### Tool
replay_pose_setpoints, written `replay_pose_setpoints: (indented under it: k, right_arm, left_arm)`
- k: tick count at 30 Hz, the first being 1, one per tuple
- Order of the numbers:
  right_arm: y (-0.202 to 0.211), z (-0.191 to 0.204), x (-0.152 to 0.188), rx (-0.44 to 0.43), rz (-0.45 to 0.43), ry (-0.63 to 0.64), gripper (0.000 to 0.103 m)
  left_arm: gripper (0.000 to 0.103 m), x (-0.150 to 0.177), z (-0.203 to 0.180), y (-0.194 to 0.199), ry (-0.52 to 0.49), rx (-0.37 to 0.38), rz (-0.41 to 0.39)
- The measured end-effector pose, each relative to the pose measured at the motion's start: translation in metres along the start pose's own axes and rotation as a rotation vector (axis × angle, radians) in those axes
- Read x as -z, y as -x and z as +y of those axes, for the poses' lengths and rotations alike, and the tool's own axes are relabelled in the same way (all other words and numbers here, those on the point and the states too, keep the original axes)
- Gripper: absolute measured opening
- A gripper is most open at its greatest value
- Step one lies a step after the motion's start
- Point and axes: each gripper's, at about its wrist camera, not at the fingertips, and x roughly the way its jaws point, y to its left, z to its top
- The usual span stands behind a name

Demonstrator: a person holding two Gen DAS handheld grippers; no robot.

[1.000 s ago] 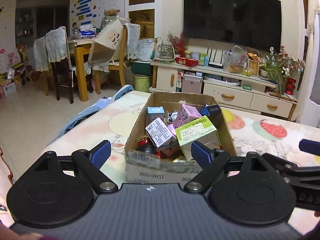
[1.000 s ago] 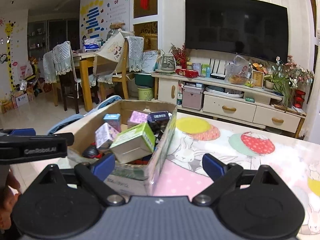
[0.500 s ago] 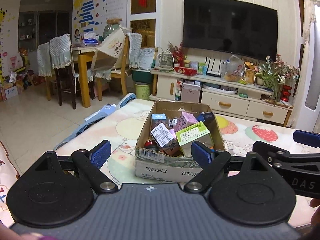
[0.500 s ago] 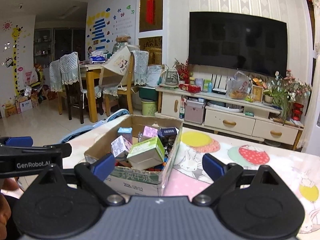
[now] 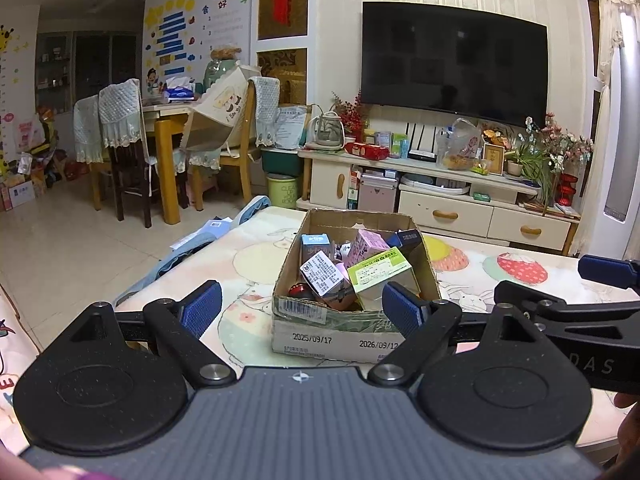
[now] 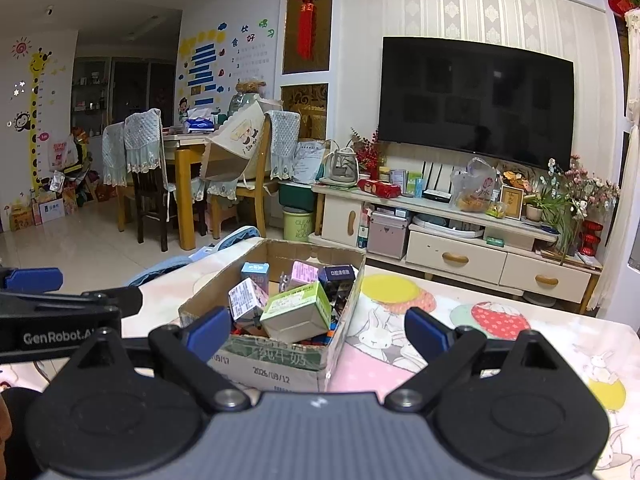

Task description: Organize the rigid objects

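Fingers, left: the left gripper [image 5: 300, 312] hangs level just short of the cardboard box [image 5: 340, 336], its blue fingers [image 5: 201, 308] spread wide with nothing between them, the gap framing the box's near wall.
Fingers, right: the right gripper [image 6: 316, 330] mirrors it on the other side, also parted and empty, aimed at the box's near right corner.
Pose: both tools are held low over the tabletop [image 5: 248, 256], side by side and pointing the same way; each shows at the edge of the other's view, so neither blocks the other's path.
Task's things: small rigid cartons sit heaped in the open box, tilted against one another rather than in rows; a green-topped carton [image 5: 380, 270] lies on top nearest the fingers, with a white printed carton [image 5: 322, 274], a pink carton [image 5: 368, 242] and a blue carton [image 5: 316, 242] beside and behind it.
Why so: the box likely keeps the loose items corralled in one place, within both grippers' reach.
Stage: the jumble fits either items gathered in or items waiting to be sorted out; the frames do not settle which.
Beyond: a TV stand [image 5: 440, 196] under a dark television [image 5: 452, 60].
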Motion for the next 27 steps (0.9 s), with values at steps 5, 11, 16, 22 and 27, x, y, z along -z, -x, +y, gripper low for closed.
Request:
replay_pose_setpoints:
  k: [5,11,16,22,27]
  right_arm:
    - [-0.001,0.002,0.002,0.000,0.007,0.008,0.094]
    - [-0.002,0.002,0.004,-0.002,0.012,0.011,0.094]
    - [-0.003,0.001,0.007,-0.001,0.019,0.010,0.094]
    - [-0.007,-0.004,0.013,0.000,0.033,-0.003,0.094]
    - [-0.011,-0.019,0.022,0.023,0.039,-0.034,0.094]
  left_arm:
    - [0.103,0.001,-0.001,0.000,0.003,0.001,0.001]
    - [0.103,0.004,-0.004,-0.001,-0.012,0.000,0.007]
    - [0.103,0.007,-0.005,-0.004,-0.015,0.006,0.018]
    - [0.103,0.011,-0.008,-0.008,-0.005,0.035,0.027]
    - [0.103,0.015,-0.025,-0.020,-0.035,0.046,0.067]
